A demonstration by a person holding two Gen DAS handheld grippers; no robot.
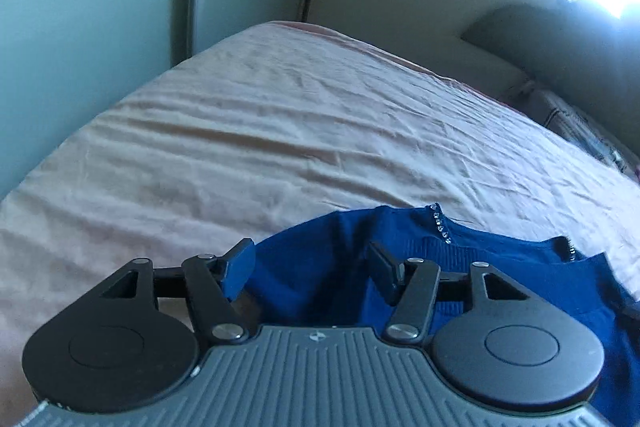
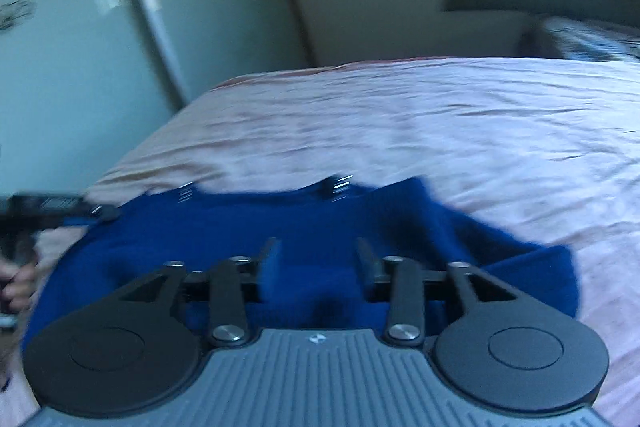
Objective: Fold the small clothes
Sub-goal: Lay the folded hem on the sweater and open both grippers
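- Wrinkled pink bedsheet (image 1: pixel 280 115) carried the blue knit top (image 1: pixel 328 267), lying near its front edge.
- Left gripper (image 1: pixel 312 269) and right gripper (image 2: pixel 318 269) hovered over it, jaws apart, empty.
- Soft, light, floppy knit; probably best pinched at hem or shoulder edges.

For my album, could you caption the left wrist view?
Open left gripper poised over a blue garment on a wrinkled pink bedsheet.

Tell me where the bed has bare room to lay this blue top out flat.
Bare sheet runs from the blue top to the far bed edge by the wardrobe. Crowded spots: the near edge under both grippers, and the patterned pillow at the far right.
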